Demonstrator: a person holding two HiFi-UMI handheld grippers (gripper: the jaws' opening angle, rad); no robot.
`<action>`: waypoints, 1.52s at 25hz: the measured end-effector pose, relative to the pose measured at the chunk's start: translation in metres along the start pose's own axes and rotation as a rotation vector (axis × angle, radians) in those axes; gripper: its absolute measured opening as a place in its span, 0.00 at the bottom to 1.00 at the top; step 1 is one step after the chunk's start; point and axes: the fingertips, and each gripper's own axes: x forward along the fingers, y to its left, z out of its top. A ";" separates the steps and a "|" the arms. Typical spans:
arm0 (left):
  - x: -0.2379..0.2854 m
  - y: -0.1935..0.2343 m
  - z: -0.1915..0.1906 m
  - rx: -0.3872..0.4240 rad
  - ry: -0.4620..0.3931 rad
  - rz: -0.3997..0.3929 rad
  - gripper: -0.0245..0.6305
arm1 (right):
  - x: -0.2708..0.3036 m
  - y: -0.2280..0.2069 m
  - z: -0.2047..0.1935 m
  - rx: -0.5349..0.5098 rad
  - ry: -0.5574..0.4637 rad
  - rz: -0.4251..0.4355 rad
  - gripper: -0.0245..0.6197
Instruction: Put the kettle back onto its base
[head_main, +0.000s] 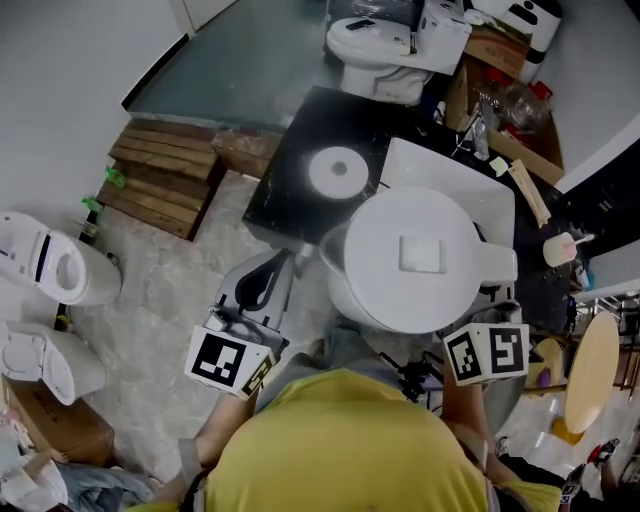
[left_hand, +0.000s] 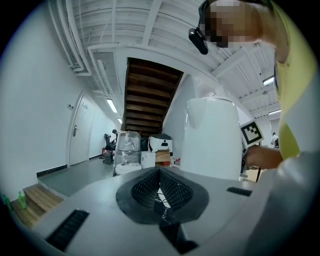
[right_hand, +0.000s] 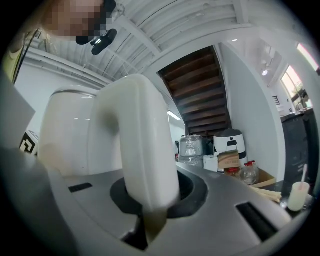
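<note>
In the head view a white electric kettle with a closed lid hangs in front of me, above the near edge of a black table. My right gripper is shut on the kettle's handle, which fills the right gripper view beside the kettle body. The round white base lies on the black table, beyond and left of the kettle. My left gripper is left of the kettle, apart from it, shut and holding nothing. The left gripper view has the kettle to its right.
A white square basin lies partly under the kettle. Beyond the table stands a toilet. Wooden steps and white toilets are on the left. At the right are a small cup and a round wooden board.
</note>
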 end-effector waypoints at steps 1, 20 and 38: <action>0.006 0.006 0.001 -0.001 -0.001 0.006 0.04 | 0.007 -0.002 0.000 0.000 -0.002 0.002 0.12; 0.116 0.078 0.017 -0.014 -0.046 0.108 0.04 | 0.149 -0.044 -0.002 -0.005 -0.013 0.097 0.12; 0.164 0.091 0.038 0.009 -0.052 -0.036 0.04 | 0.213 -0.043 -0.008 -0.006 -0.029 0.073 0.12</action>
